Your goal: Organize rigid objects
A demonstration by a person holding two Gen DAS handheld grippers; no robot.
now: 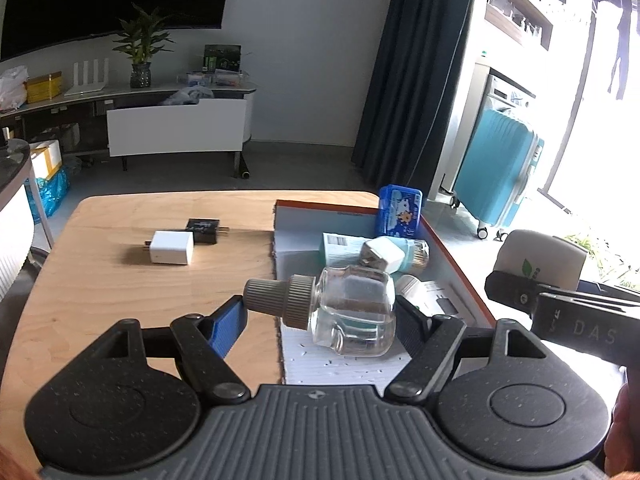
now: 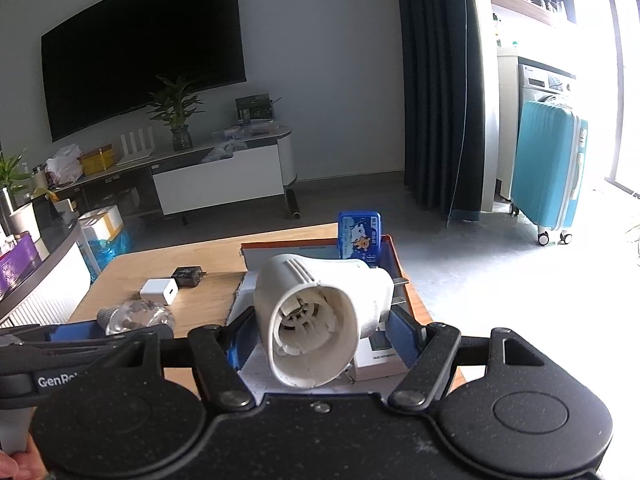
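Observation:
My left gripper (image 1: 320,316) is shut on a clear glass bottle (image 1: 352,312) with a grey ribbed cap, held sideways between the blue pads (image 1: 228,326) over the near end of an orange-rimmed box (image 1: 452,256). My right gripper (image 2: 324,336) is shut on a white plug-in holder (image 2: 316,320), its round socket facing the camera, also above the box (image 2: 288,246). Each wrist view shows the other hand's load: the holder (image 1: 540,260) to the right, the bottle (image 2: 136,314) to the left. A white charger (image 1: 170,247) and a black charger (image 1: 204,230) lie on the wooden table (image 1: 120,300).
Inside the box are a blue cartoon tin (image 1: 400,210) standing at the far end, a white cube charger (image 1: 382,254), a teal cylinder (image 1: 412,256) and small cartons. A turquoise suitcase (image 1: 496,176) stands on the floor to the right, and a TV bench (image 1: 176,128) lies beyond the table.

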